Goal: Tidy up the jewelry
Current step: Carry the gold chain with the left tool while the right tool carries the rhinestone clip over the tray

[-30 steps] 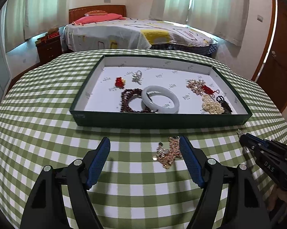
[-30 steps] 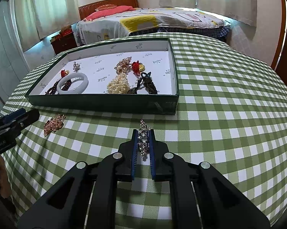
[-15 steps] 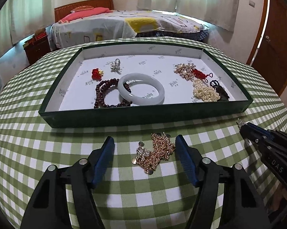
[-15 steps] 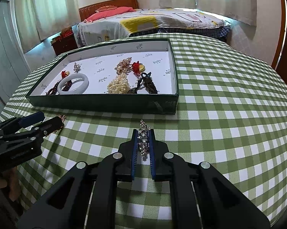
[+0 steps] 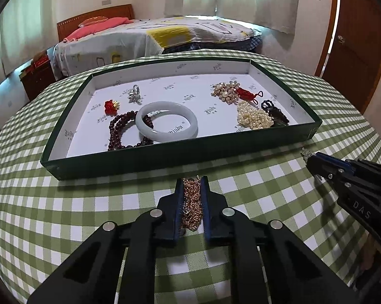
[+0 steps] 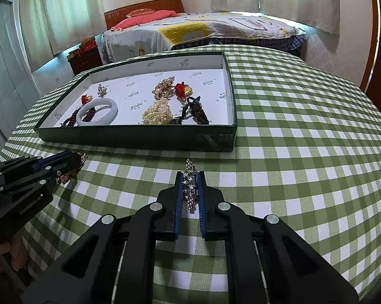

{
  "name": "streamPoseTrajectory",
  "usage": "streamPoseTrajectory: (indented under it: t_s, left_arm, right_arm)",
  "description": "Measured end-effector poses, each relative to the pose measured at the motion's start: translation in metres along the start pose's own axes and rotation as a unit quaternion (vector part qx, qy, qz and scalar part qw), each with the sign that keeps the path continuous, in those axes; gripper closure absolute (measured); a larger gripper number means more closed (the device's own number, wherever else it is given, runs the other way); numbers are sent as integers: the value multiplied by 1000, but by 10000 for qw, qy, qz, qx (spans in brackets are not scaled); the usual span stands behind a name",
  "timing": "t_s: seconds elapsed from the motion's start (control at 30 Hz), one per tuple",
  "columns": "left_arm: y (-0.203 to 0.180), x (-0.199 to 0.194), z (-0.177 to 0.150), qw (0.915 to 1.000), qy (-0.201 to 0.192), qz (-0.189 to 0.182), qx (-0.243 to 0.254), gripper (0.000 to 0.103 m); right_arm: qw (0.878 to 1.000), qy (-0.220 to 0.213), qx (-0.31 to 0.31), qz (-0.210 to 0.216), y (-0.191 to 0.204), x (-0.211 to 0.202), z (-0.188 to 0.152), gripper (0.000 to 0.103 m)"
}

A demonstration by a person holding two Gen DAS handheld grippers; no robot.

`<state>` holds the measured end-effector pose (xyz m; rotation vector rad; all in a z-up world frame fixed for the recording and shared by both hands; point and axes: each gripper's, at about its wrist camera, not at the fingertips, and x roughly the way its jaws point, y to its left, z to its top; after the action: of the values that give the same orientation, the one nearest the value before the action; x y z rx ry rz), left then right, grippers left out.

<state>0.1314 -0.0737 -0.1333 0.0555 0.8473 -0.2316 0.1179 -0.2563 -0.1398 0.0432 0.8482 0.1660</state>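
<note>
My left gripper (image 5: 191, 181) is shut on a rose-gold chain piece (image 5: 191, 202) at the table surface, just in front of the green tray (image 5: 139, 162). My right gripper (image 6: 189, 174) is shut on a silver crystal piece (image 6: 190, 185), also in front of the tray (image 6: 139, 136). The tray holds a pale jade bangle (image 5: 166, 121), dark red beads (image 5: 119, 131), a pearl cluster (image 5: 254, 117), a gold-and-pearl brooch (image 5: 224, 91), a red knot (image 5: 248, 93) and a small silver piece (image 5: 134, 93). The right gripper shows in the left wrist view (image 5: 307, 155), and the left gripper in the right wrist view (image 6: 79, 159).
The round table wears a green-checked cloth (image 6: 304, 152). Behind it stands a bed (image 5: 165, 35) with a nightstand (image 5: 38, 76) to its left. A wooden door (image 5: 355, 50) is at the right. The table edge curves away on both sides.
My left gripper has moved forward and down and closed on the rose-gold chain piece, which lay loose between its open fingers before. My right gripper has stayed shut on the silver crystal piece.
</note>
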Motion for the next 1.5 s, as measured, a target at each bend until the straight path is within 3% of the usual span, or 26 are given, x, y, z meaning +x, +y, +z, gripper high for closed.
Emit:
streamPoseTrajectory:
  t_s: [0.53, 1.5]
  left_arm:
    - [12, -7, 2, 9995, -74, -170, -268, 91]
    - [17, -44, 7, 9984, -456, -45, -325, 92]
  right_arm:
    - [10000, -19, 21, 5, 0, -1, 0, 92]
    - [9996, -231, -49, 120, 17, -18, 7, 92]
